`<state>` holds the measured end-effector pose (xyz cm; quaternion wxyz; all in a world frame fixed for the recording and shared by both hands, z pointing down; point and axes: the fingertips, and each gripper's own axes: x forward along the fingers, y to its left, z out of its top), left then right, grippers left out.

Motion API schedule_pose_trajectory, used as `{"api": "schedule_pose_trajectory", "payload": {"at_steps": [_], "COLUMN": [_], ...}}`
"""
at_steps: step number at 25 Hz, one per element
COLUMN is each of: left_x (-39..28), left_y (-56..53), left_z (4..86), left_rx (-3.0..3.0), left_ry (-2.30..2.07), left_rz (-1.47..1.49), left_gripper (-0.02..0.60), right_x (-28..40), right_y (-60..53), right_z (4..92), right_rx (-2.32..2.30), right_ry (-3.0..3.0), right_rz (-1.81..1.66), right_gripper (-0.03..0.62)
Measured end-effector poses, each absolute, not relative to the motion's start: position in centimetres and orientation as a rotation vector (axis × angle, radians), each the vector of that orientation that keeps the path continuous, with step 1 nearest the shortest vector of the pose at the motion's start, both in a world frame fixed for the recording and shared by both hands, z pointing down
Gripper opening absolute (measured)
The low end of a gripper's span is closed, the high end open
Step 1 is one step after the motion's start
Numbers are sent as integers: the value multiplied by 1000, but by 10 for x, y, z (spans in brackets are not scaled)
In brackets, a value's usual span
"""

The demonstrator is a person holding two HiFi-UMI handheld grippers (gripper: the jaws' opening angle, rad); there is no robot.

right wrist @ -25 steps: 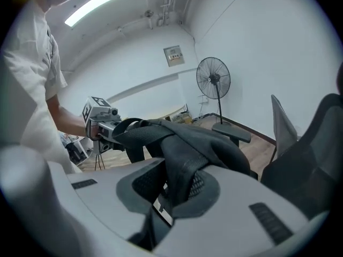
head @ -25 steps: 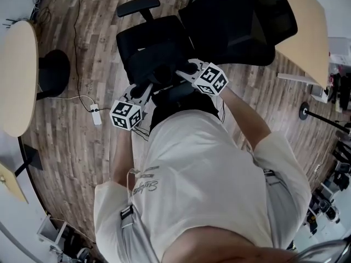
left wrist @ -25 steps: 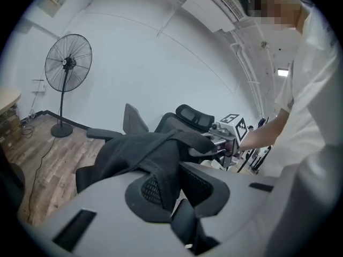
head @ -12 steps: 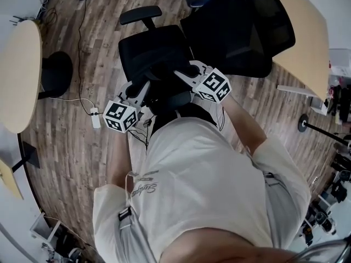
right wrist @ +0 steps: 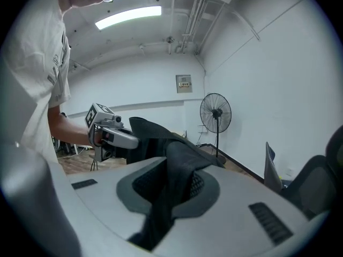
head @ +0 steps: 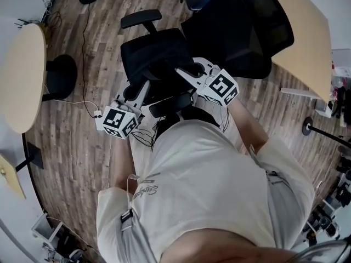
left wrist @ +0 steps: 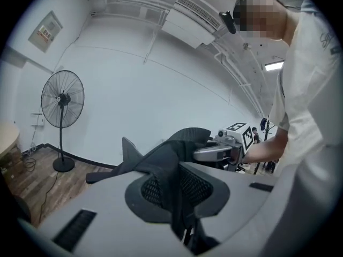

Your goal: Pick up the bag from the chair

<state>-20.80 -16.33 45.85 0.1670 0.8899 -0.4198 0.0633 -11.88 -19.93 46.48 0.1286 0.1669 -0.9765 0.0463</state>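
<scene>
Left gripper (left wrist: 179,197): clenched on a fold of black bag (left wrist: 166,154) fabric; mesh pads pressed to both sides of it. Pointing roughly level.
Right gripper (right wrist: 171,191): likewise grasping the bag, with a dark fold pinched between its pads and trailing down out of view.
Bag position: slung between the two grippers, one upper edge in each. Each gripper view shows the opposite gripper at the far end of the fabric. In the head view the bag sits over the seat of the black office chair (head: 159,45), in front of the person's white shirt (head: 203,169). Black on black there, so I cannot tell whether the bottom of the bag touches the seat.
Surroundings: wood-plank floor (head: 82,163); chair backrest (head: 241,26) to the right of the seat; a round pale counter (head: 19,75) at far left; a standing fan (left wrist: 62,100) against the white wall.
</scene>
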Motion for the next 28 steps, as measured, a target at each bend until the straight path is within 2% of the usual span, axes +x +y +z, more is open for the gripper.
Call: {"api": "schedule_pose_trajectory", "payload": {"at_steps": [11, 28], "left_x": [-212, -213], "left_y": [-184, -183], "left_z": [382, 346], "left_rx": [2647, 2679], "left_ry": [-1317, -1333], "left_rz": [147, 174], "left_gripper": [52, 52], "right_x": [-124, -126], "right_y": [-222, -221], "right_z": [391, 354], "right_rx": [511, 523], "right_ry": [-2921, -2959], "right_rz": [-30, -68], "right_gripper": [29, 29]}}
